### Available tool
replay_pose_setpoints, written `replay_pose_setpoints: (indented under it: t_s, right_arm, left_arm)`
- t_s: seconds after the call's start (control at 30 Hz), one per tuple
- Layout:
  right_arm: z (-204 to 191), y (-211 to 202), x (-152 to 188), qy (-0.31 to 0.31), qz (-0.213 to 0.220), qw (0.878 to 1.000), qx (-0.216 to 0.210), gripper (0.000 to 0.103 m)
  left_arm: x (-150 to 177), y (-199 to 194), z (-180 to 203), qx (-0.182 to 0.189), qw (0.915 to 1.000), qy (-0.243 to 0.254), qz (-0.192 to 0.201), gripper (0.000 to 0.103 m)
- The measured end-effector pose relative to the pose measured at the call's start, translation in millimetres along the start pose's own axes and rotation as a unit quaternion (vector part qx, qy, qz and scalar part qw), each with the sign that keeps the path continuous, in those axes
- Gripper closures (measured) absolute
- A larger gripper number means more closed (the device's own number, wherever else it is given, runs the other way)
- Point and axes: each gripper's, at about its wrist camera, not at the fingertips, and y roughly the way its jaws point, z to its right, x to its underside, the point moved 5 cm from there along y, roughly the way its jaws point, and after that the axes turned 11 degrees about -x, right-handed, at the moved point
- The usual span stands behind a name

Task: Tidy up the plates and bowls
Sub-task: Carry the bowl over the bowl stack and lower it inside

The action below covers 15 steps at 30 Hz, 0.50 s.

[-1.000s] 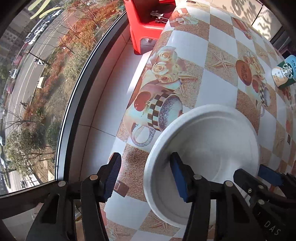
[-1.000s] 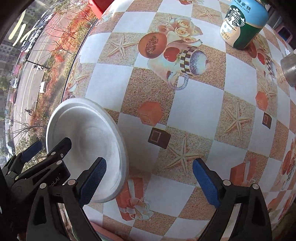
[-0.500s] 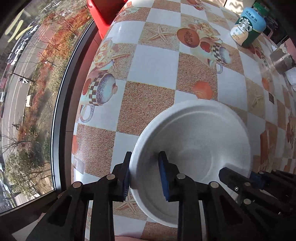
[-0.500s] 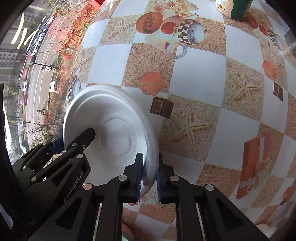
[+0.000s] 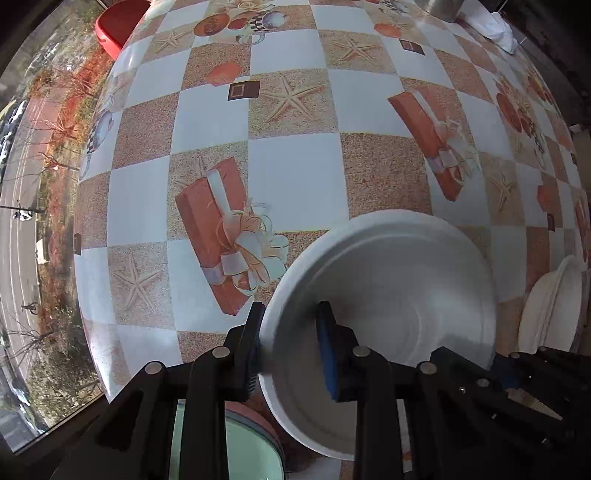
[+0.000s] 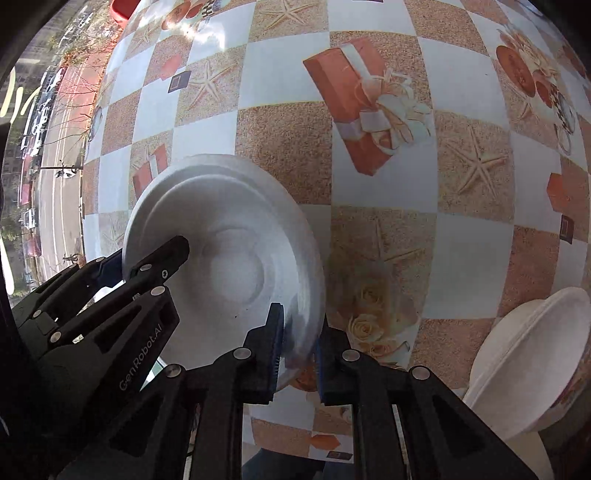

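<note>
Above the checkered tablecloth (image 5: pixel 295 177), a white plate (image 5: pixel 388 295) is held up off the surface, pinched at its rim by both tongs. Left gripper (image 5: pixel 290 349) clenched on the plate's near-left rim — one blue pad outside, one inside the dish. Right gripper (image 6: pixel 298 345) clenched on the opposite rim edge, pads (image 6: pixel 275 343) tight against the white lip; in the right wrist view the plate (image 6: pixel 225 258) shows tilted, concave side facing the camera, with the left gripper's black fingers (image 6: pixel 162 258) reaching in over its left edge. Plate sits over the near part of the table, close to the table edge. A second white dish, bowl-like (image 6: pixel 532 369), rests on the cloth at the lower right, well apart from the held plate; same bowl (image 5: pixel 550 306) appears at the right edge in the left wrist view. Cloth pattern — starfish, gift boxes, roses, cups. Red stool (image 5: pixel 118 26) at the far-left corner beyond the table. Window at left with a street (image 6: pixel 48 184) outside. A metal pot (image 5: pixel 439 7) is partly visible at the far edge.
</note>
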Motion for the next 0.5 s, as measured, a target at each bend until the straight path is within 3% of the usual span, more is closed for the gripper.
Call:
replay_pose_setpoints:
  t_s: [0.33, 0.5]
  right_arm:
    - [13.8, -34.0, 65.5, 0.028, 0.055, 0.998, 0.002, 0.087]
    - [38.5, -62.2, 89.4, 0.044, 0.079, 0.996, -0.005, 0.086]
  left_arm:
    - [33.1, -53.2, 19.0, 0.000, 0.9978, 0.038, 0.054, 0.072]
    - [38.8, -77.2, 63.8, 0.008, 0.9955, 0.053, 0.078, 0.072]
